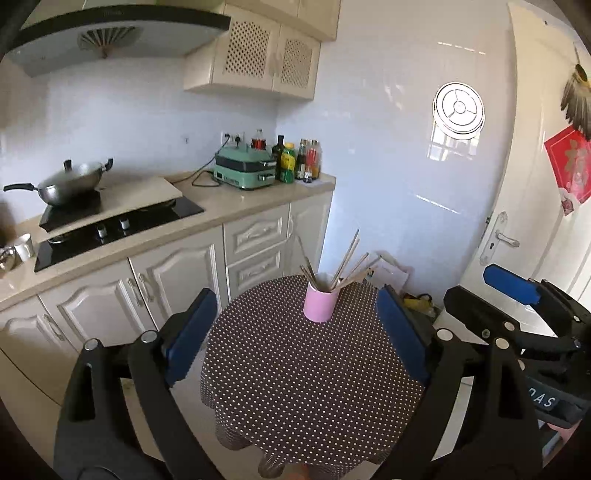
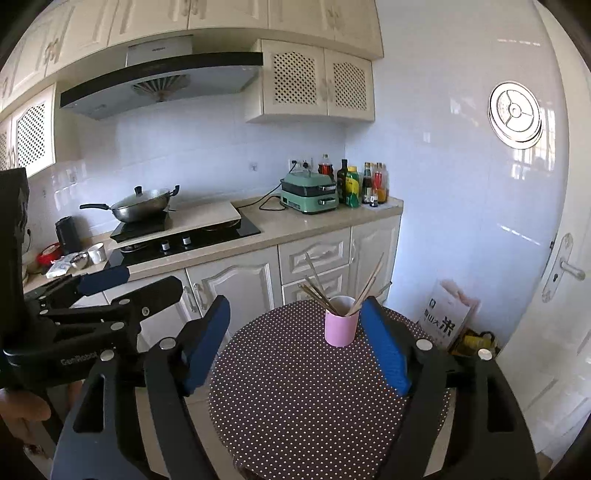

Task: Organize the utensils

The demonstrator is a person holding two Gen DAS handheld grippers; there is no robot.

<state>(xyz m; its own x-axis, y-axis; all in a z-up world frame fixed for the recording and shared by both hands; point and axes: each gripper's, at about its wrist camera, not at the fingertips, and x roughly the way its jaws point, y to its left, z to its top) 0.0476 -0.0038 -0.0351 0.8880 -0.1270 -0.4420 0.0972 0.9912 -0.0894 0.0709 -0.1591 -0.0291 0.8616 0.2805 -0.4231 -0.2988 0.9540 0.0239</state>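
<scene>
Dotted table (image 1: 295, 387) bears one pink cup (image 1: 320, 303) holding several chopsticks (image 1: 345, 264).

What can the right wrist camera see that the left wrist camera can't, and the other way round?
Only the right wrist view shows the black kettle at the counter's far left, the printed bag by the wall and the top row of cupboards. Only the left wrist view shows the red poster on the door. Both show the pink cup holding chopsticks on the dotted round table, the lidded wok, the green appliance, and both open tools: left, right.
</scene>
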